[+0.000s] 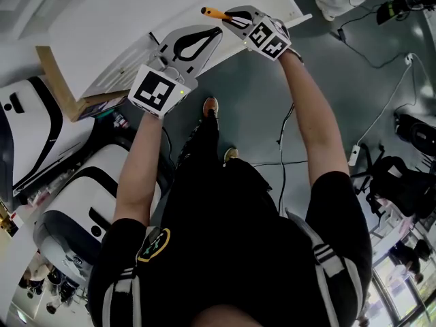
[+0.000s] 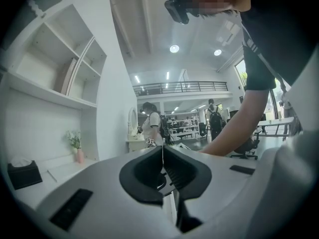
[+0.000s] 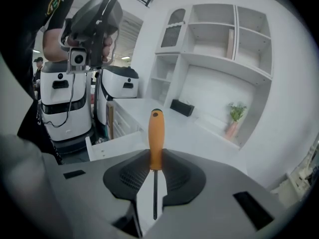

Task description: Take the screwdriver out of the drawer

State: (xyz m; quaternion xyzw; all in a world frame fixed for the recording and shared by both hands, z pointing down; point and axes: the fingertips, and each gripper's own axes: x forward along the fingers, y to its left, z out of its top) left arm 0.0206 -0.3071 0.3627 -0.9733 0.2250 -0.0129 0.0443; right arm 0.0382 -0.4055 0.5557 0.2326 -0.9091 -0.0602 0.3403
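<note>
Between the right gripper fingers sits the screwdriver. They're clamped on it right about where the orange handle meets the thin metal shaft, so the handle pokes out past the fingertips and the shaft runs back between the pads. Left gripper is a different story: its fingers are pressed together tip to tip with nothing between them, and it hangs near the right one, on its left. Past the right fingertips, off to their left and lower down, there's the open white drawer, well apart from the screwdriver. Beyond the handle is the white desk top. Further back, right of the fingers, are a black box and a little plant in a pink vase, with white wall shelves above.
</note>
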